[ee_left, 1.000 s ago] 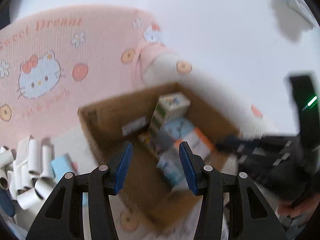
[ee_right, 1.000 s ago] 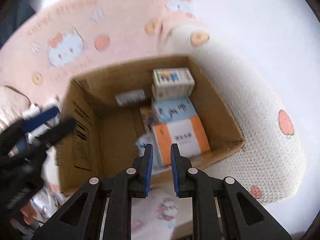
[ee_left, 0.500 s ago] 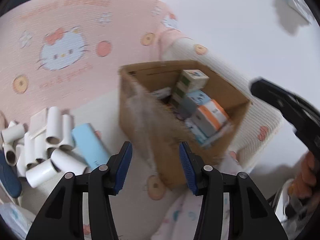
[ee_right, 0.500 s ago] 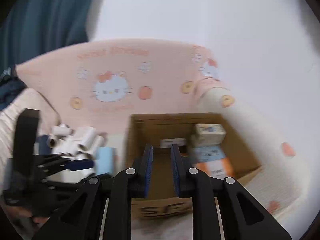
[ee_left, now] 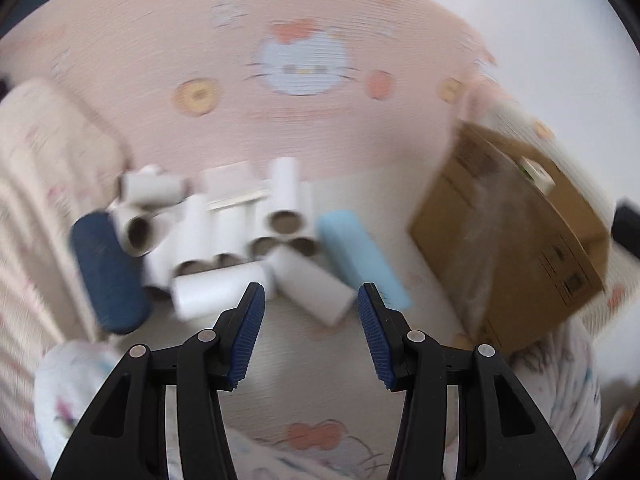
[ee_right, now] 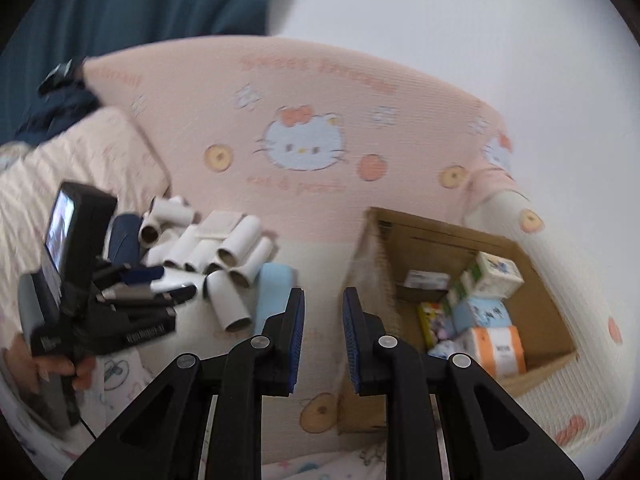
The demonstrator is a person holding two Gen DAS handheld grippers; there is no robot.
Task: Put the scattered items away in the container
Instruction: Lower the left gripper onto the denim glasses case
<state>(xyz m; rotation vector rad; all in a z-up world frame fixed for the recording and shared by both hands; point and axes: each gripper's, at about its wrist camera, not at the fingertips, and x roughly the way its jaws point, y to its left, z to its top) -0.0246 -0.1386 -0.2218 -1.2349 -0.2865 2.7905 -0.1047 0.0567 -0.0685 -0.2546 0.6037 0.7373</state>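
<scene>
A heap of white cardboard rolls (ee_left: 240, 240) lies on the bed, with a light blue case (ee_left: 362, 258) on its right and a dark blue case (ee_left: 108, 272) on its left. My left gripper (ee_left: 310, 308) is open and empty, just short of the nearest rolls. A brown cardboard box (ee_right: 532, 280) stands to the right, holding several small packets (ee_right: 488, 320). My right gripper (ee_right: 323, 322) hangs narrowly open and empty between the rolls (ee_right: 216, 256) and the box; the light blue case (ee_right: 272, 292) lies just beyond its left finger. The left gripper (ee_right: 120, 288) shows there too.
A pink Hello Kitty cushion (ee_right: 304, 144) backs the bed behind the rolls and box (ee_left: 520, 248). A striped pillow (ee_left: 36, 200) lies at the left. A white wall and a dark blue curtain (ee_right: 140, 4) are behind.
My left gripper has swung left from over the box to face the heap of rolls. My right gripper has pulled back and up from the box, now facing bed and cushion.
</scene>
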